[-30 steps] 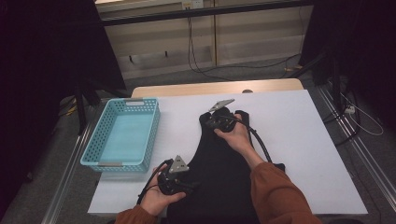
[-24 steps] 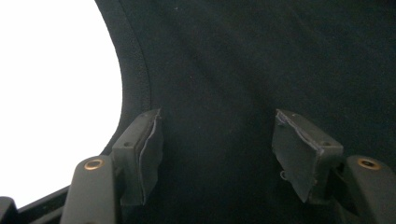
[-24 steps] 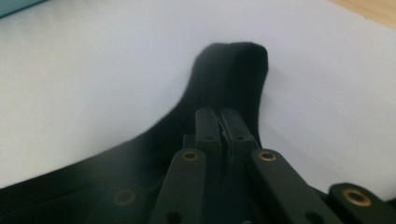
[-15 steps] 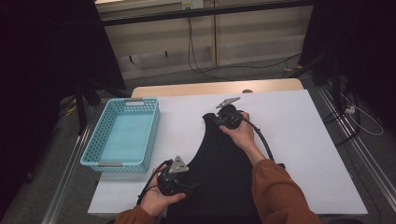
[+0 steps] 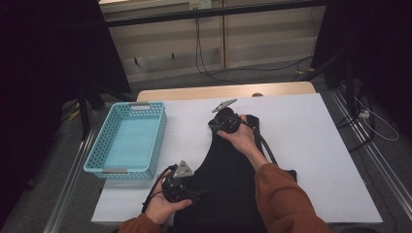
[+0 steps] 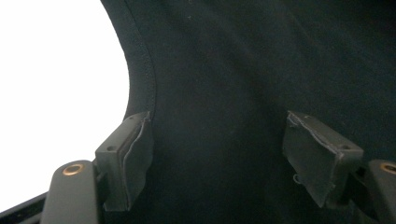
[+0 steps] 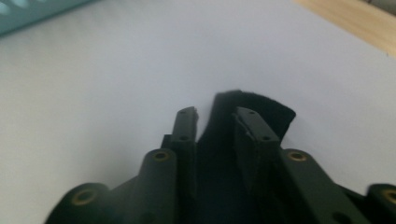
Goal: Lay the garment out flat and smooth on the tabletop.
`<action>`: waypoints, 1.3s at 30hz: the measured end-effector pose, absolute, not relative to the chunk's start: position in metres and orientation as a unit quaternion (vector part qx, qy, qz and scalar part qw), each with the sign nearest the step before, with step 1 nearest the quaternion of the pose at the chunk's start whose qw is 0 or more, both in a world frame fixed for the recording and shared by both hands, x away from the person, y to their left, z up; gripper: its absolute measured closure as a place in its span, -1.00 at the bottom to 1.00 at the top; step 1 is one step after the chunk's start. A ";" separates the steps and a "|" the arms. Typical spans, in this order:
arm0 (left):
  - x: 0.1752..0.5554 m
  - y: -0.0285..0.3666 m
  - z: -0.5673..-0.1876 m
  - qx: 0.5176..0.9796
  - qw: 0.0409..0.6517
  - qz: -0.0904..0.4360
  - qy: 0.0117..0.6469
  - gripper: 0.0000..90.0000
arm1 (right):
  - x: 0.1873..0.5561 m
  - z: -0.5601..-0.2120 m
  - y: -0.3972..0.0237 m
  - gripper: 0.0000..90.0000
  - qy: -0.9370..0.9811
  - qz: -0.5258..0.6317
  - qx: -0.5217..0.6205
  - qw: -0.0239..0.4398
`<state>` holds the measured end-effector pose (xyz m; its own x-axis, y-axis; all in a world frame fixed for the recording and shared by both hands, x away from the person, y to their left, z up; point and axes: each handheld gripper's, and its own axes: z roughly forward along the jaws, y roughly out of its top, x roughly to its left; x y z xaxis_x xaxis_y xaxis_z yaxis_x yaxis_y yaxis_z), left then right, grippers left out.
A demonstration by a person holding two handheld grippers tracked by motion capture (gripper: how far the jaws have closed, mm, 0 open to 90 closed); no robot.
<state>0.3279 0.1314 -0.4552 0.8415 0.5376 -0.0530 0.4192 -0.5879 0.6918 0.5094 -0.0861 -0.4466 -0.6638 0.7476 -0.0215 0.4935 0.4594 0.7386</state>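
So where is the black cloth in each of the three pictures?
High view: the black cloth lies mid-table, running from the centre to the near edge.
Left gripper view: it covers the right and middle of the picture, under the open tool.
Right gripper view: its end strap sticks up between the jaws, at centre.
Shared landmark: the white table.

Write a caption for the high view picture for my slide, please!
Two hand-held grippers work on a black garment spread on a white table beside a blue basket.
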 end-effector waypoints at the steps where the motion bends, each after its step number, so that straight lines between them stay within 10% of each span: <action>1: 0.328 0.131 -0.455 0.887 0.365 0.081 0.269 -0.44 | 0.511 -0.449 -0.086 0.40 0.835 0.364 0.374 0.173; 6: 0.328 0.131 -0.455 0.887 0.367 0.079 0.267 -0.44 | 0.518 -0.461 -0.083 0.23 0.828 0.361 0.389 0.180; 14: 0.328 0.132 -0.454 0.885 0.368 0.086 0.273 -0.44 | 0.525 -0.460 -0.076 0.90 0.816 0.346 0.418 0.198; 27: 0.329 0.137 -0.451 0.876 0.384 0.093 0.277 -0.48 | 0.539 -0.459 -0.067 0.96 0.806 0.377 0.423 0.172; 39: 0.332 0.144 -0.445 0.853 0.416 0.115 0.293 -0.64 | 0.522 -0.449 -0.092 0.23 0.802 0.405 0.405 0.168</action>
